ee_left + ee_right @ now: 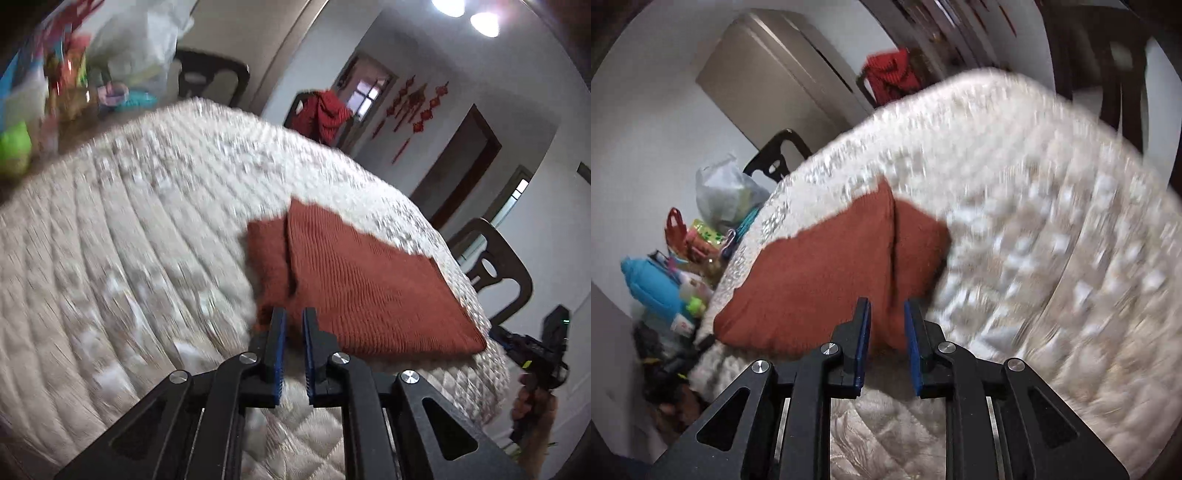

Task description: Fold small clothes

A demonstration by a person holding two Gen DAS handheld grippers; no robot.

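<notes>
Blue-padded left gripper hovers at the near edge of a folded rust-red garment on the quilted cover, jaws narrowly parted, empty; right gripper, spread slightly wider, likewise grips nothing.

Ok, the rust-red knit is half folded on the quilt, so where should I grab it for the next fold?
Probably the near edge of the rust-red knit garment, one corner per gripper, coming in low from this side. It lies flat on the quilted cover, the folded flap's seam runs away from you, and the left gripper and right gripper already point at that edge, with nothing between the jaws.
</notes>
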